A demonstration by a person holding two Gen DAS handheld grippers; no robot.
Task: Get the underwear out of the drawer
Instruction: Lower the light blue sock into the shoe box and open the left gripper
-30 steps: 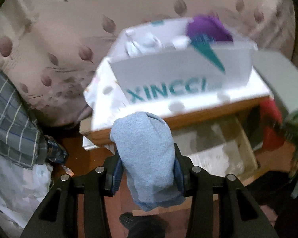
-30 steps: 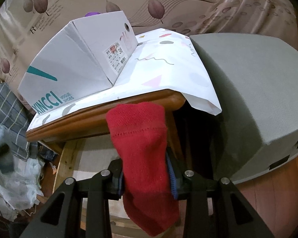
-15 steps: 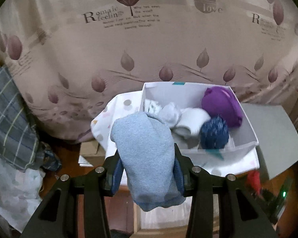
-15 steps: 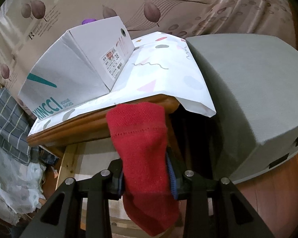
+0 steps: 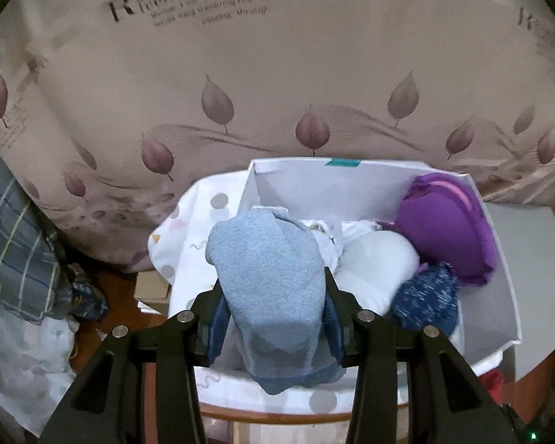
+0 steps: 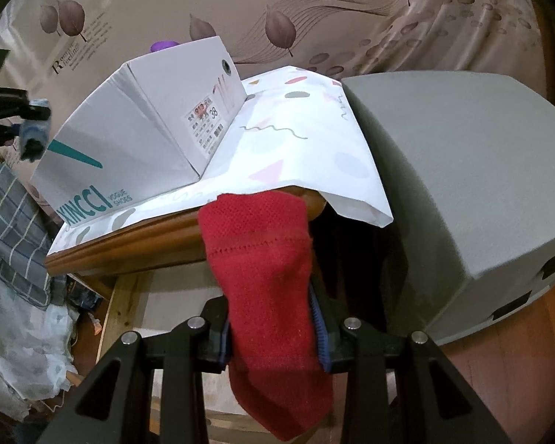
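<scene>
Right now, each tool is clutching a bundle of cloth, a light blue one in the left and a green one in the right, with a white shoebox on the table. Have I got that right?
Nearly. The bundle in the right tool is red, not green, as the right wrist view shows. The rest holds: the left tool clutches the light blue bundle, and the white shoebox sits on the table.

A wooden table [image 6: 129, 248] stands against the curtain. A patterned white cloth [image 6: 307, 144] covers its top. An open white shoebox [image 6: 144, 129] sits on the cloth.

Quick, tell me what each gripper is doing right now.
Left gripper: closed on a light blue garment.
Right gripper: closed on a red garment.
</scene>
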